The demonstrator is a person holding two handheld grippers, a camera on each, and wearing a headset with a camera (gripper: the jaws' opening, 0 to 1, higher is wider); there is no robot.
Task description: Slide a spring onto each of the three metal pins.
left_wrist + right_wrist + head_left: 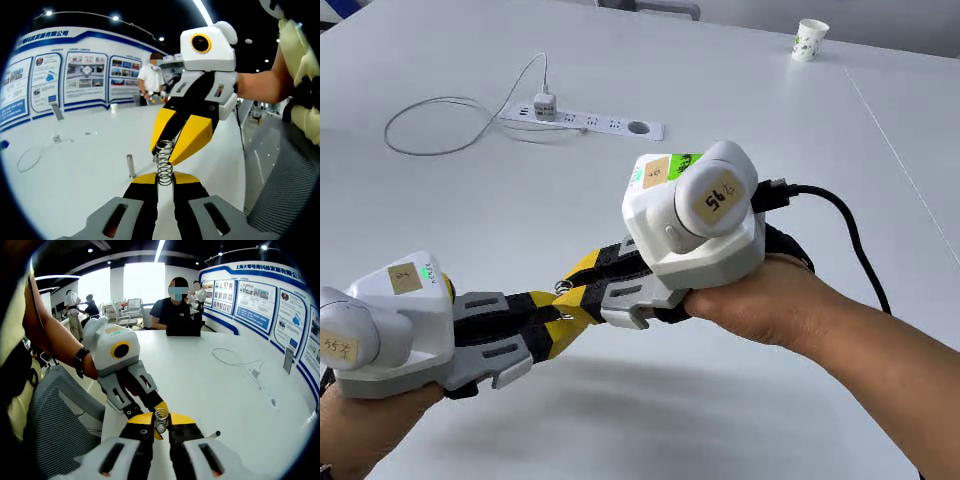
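The spring [164, 165] is held in the air above the white table [740, 110], one end clamped between the closed tips of the left gripper [165, 181] and the other end pinched by the right gripper [160, 421], whose jaws are also clenched on it. The left gripper view shows one metal pin [131, 166] standing upright on the table beyond the spring, well apart from it. The head view shows a power strip [590, 121] with a cable and, far off, a paper cup [809, 40]; its contents cannot be seen.

Spring [160, 417] clamped between right gripper [161, 423] jaws, left gripper [159, 408] tips meeting it
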